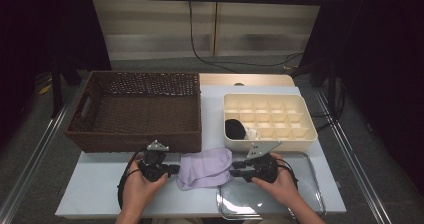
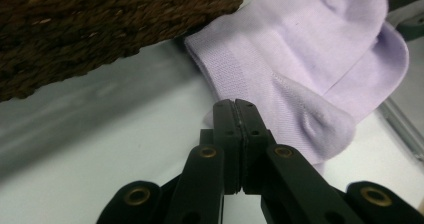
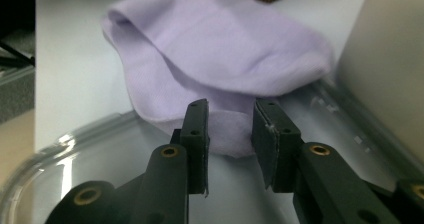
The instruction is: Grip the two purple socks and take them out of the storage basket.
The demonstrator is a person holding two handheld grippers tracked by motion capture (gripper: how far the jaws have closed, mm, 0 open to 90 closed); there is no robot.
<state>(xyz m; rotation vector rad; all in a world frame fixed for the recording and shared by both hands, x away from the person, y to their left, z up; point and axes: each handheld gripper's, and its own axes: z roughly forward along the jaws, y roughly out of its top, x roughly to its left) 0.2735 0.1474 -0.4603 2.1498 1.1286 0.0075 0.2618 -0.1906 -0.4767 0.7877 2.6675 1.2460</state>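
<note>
Lilac sock lies on the counter between basket and clear tray. Left hand-held gripper pinched closed at its edge, apparently empty. Right hand-held gripper part open, straddling the toe. Next: likely clamp, lift.

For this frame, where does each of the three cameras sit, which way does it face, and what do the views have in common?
High view: above the person's side, looking forward and down on the table; both forearms, left gripper and right gripper show.
Left gripper view: rides the left gripper, shut jaws facing the lilac sock beside the wicker basket.
Right gripper view: rides the right gripper, open jaws facing the sock's edge over the clear tray.
All three share the sock.
</note>
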